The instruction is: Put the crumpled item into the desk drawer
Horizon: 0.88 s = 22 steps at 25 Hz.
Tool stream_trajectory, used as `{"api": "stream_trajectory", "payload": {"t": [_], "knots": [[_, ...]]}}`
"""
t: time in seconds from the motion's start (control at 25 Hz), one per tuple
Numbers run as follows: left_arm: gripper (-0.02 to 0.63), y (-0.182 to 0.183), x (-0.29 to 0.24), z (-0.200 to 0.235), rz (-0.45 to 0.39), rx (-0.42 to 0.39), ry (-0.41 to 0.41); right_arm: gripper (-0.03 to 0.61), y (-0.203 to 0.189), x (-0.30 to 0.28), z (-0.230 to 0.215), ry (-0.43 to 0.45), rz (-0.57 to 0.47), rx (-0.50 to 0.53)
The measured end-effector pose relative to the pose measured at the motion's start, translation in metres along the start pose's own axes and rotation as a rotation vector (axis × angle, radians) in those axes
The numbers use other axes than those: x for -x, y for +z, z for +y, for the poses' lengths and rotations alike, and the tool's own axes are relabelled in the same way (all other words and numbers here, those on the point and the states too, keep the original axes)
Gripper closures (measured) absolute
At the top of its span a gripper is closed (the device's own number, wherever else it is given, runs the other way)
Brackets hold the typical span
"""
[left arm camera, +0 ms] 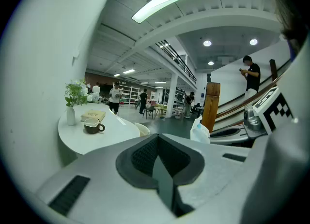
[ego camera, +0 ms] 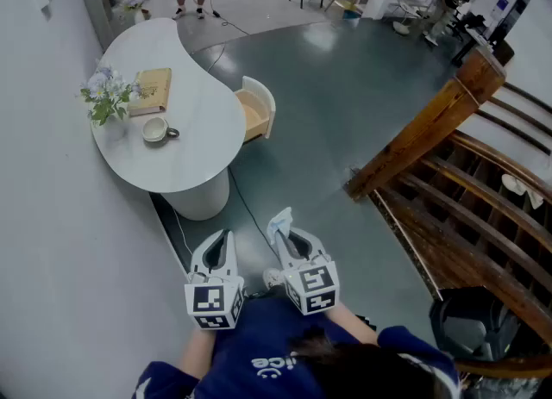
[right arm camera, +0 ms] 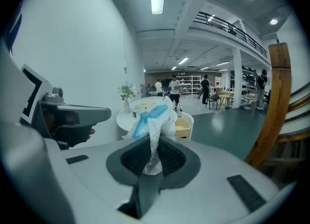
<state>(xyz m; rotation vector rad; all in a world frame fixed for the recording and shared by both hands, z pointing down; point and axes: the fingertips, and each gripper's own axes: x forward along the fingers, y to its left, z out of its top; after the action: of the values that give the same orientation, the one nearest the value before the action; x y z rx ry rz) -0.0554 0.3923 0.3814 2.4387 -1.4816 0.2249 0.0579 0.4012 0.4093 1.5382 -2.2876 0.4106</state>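
- Dark-blue top of the person (ego camera: 259, 344) fills the bottom edge of the head view. Just beyond it are the left gripper (ego camera: 222, 242) and right gripper (ego camera: 290, 239), grey two-jaw tools each carrying a black-and-white marker cube. They sit side by side above the grey-green floor (ego camera: 345, 104).
- The crumpled item, white film with a blue patch (ego camera: 279, 221), sticks up from the tip of the right gripper.
- Further off, a white kidney-shaped desk (ego camera: 205, 134) stands against the pale wall. The open desk drawer, white-fronted with pale wood inside (ego camera: 256, 109), juts from the desk's right edge, well apart from both grippers.
- On the desk, a tan book (ego camera: 153, 90) lies towards the far edge. A bunch of pale flowers with green leaves (ego camera: 108, 96) stands at the left edge, and a small handled cup (ego camera: 156, 130) sits just in front of the book.
- A brown wooden stair rail (ego camera: 431, 121) runs along the right side.
- Left gripper view: the left gripper (left arm camera: 156, 141) has its jaws fully together, ribbed pads meeting, with nothing between them. The crumpled item (left arm camera: 199, 131) shows to the right, and the desk (left arm camera: 104, 136) with the cup (left arm camera: 92, 126) to the left.
- Right gripper view: the right gripper (right arm camera: 153, 156) has its jaws almost closed, pinching the lower end of the crumpled item (right arm camera: 152, 121). The rest of it bunches above the pads. The desk drawer (right arm camera: 183, 125) lies beyond, and the left gripper (right arm camera: 68, 119) is at the left.
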Motion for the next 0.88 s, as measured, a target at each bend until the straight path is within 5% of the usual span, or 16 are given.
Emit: {"api": "stream_trajectory", "payload": {"t": [0.56,0.88], "knots": [[0.609,-0.011,0.012,0.030,0.014,-0.002,-0.024,0.528,-0.003,-0.012,0.019,-0.049,-0.011,-0.097],[0.610,-0.005,-0.021,0.039,0.032,0.008,-0.020,0.528,0.007,-0.039,-0.011,-0.071,-0.011,-0.111]]}}
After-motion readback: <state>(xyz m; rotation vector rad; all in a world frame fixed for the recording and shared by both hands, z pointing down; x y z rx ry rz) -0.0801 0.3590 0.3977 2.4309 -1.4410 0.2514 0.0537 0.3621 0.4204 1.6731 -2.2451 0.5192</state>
